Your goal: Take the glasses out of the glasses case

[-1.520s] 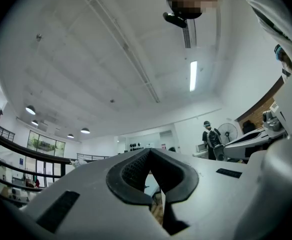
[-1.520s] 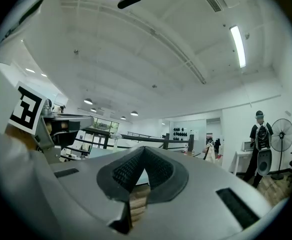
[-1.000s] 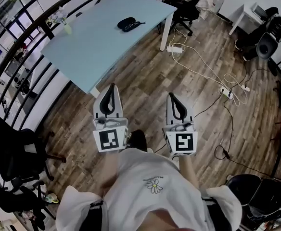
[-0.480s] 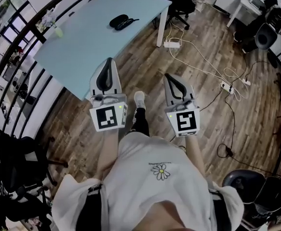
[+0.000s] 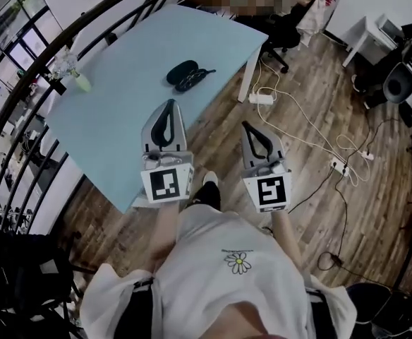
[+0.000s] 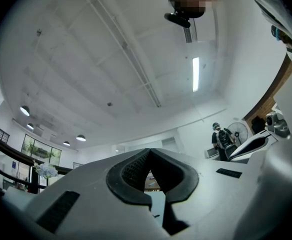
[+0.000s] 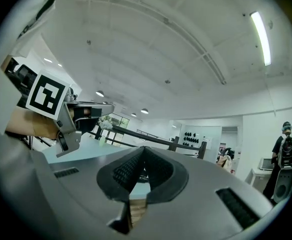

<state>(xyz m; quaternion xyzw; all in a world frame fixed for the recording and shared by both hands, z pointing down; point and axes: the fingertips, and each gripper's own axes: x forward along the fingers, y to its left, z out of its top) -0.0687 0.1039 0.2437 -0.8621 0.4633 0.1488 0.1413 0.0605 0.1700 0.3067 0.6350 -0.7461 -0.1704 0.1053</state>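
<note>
Blue table [image 5: 114, 111], one case, two empty grippers

One dark glasses case [image 5: 181, 71] lies near the table's far right edge; a dark item touches it, can't tell if glasses. Two grippers side by side, jaws together: left gripper [image 5: 168, 106] over the near edge, right gripper [image 5: 247, 127] over the wood floor [image 5: 298, 168]. Open tabletop ahead.

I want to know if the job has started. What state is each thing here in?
Left gripper: shut, empty, short of the case.
Right gripper: shut, empty.
Case: lying on the table, untouched; too small to tell if open or shut.
Glasses: probably the dark shape against the case; too small to be sure.
</note>
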